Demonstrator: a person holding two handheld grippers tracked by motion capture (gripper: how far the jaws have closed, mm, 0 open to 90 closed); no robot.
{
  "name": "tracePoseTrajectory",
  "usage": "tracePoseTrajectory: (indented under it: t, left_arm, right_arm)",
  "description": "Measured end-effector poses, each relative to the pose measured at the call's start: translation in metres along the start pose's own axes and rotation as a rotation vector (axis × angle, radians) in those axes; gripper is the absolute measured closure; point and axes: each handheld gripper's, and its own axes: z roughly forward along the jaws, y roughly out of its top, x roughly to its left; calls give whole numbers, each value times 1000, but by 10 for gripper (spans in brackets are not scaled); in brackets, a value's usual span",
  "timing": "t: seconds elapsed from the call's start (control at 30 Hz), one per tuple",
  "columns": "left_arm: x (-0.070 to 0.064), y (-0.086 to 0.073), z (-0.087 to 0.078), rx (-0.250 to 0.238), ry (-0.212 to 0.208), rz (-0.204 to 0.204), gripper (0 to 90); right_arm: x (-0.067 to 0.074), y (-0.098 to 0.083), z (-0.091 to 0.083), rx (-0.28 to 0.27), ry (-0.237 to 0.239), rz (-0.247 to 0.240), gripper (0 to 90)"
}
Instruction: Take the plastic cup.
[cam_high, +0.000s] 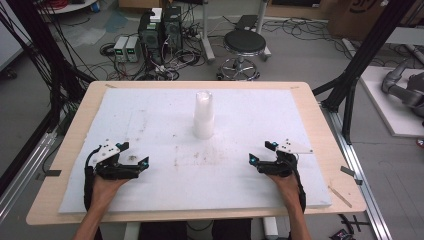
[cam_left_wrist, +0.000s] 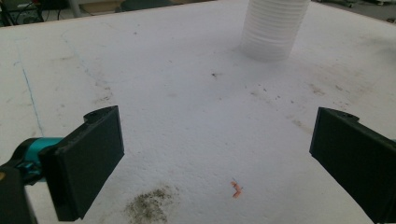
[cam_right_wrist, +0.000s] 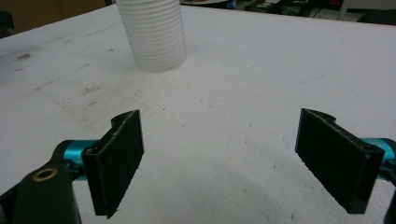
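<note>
Left hand-held gripper (cam_high: 134, 156), black with teal joints and a grey plate on top: low over the near left of the surface (cam_high: 150, 115), a white foam sheet on a pale wooden top. Jaws spread wide, nothing between them. In the left gripper view a dark smudge of grit (cam_left_wrist: 148, 204) and a small orange scrap (cam_left_wrist: 236, 189) lie on the foam between the jaws.

Centre, farther back: tall stack of translucent white ribbed plastic cups (cam_high: 204, 114), standing upright, mouth down, well apart from both grippers. Whether anything is inside cannot be told.

Right hand-held gripper (cam_high: 261, 152), same build: low over the near right of the surface, jaws released and wide, gripping nothing. The stack stands beyond its left jaw in the right gripper view.
</note>
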Motion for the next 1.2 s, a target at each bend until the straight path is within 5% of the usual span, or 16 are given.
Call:
tracePoseTrajectory:
  t: [0.2, 0.53, 0.83, 1.2]
  left_arm:
    - [-1, 15, -3, -22, -24, 18, 28]
    - [3, 82, 2, -51, -119, 101, 28]
    - [5, 145, 27, -56, -213, 166, 28]
    - [4, 176, 59, -44, -304, 201, 28]
  right_arm:
    - [-1, 0, 0, -1, 2, 0, 154]
    - [-2, 0, 0, -7, 6, -1, 154]
    - [-1, 0, 0, -5, 4, 0, 154]
    - [-1, 0, 0, -7, 2, -2, 154]
